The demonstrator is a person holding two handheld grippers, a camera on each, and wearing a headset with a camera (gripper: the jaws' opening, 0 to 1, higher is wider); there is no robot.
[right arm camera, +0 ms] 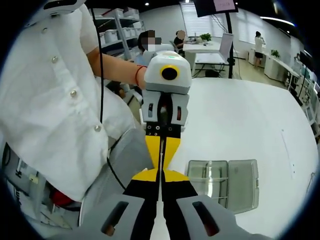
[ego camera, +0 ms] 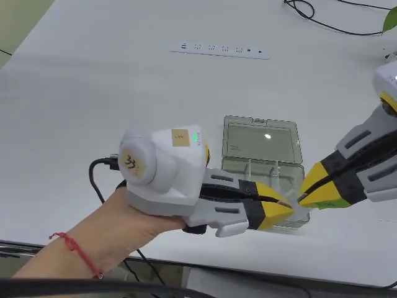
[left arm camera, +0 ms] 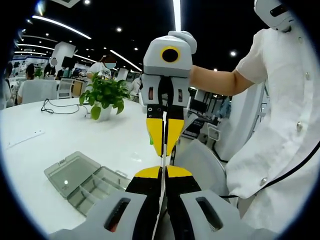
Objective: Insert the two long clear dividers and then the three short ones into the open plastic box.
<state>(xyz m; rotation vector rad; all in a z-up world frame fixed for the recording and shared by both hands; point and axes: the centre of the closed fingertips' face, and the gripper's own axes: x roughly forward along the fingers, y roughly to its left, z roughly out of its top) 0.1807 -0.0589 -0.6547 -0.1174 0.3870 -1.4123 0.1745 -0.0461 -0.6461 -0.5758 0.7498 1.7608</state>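
An open plastic box [ego camera: 262,141] lies with its lid folded back near the front edge of the white surface [ego camera: 93,93], which stretches wide and bare beyond the box. Over the box's near right corner the left gripper [ego camera: 286,210] and right gripper [ego camera: 302,197] meet tip to tip. Both sets of jaws are pinched together on one clear divider [left arm camera: 163,161], seen edge-on, its length hard to make out.
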